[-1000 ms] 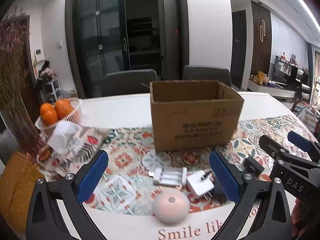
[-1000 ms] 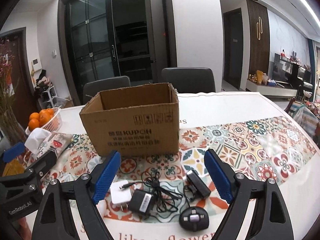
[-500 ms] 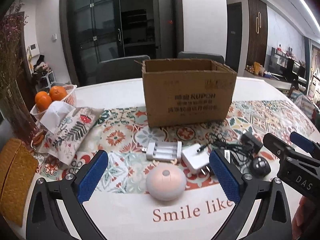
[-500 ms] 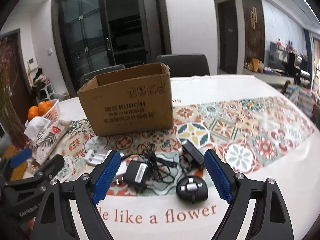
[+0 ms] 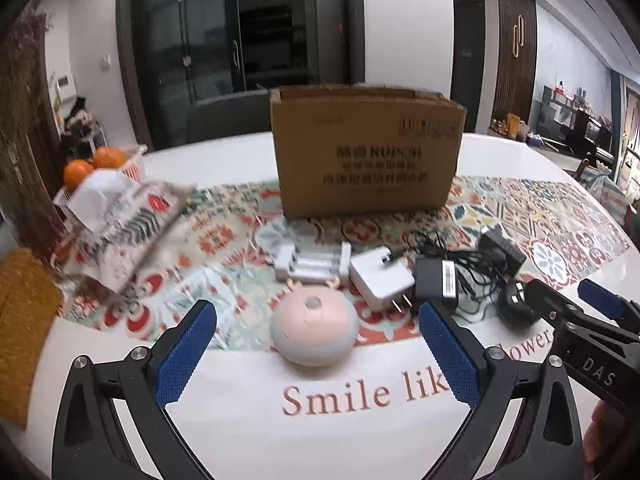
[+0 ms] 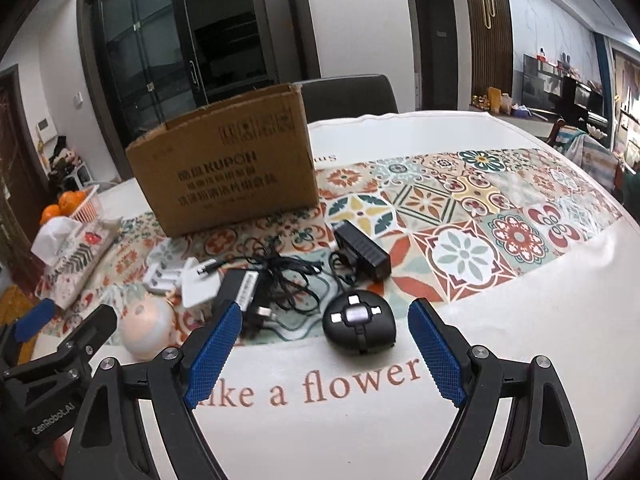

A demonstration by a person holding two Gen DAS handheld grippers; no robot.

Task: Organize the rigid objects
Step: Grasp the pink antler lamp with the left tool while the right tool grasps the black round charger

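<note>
Pink smooth domed gadget point(image 5: 314, 330) looms closer than before; my left gripper point(image 5: 318, 354) and right gripper point(image 6: 324, 356), blue ribbed pads spread empty, now frame the round black plastic adapter point(image 6: 359, 324).

The cardboard box point(image 5: 368, 152) carries the word "KUPOH" above lines of blurred characters. The tablecloth point(image 6: 500, 360) reads "Smile lik" in the left view and "like a flower" in the right. The right gripper point(image 5: 596, 376) shows "DAS"; the left gripper point(image 6: 52, 420) shows "GenRobot.AI".
</note>
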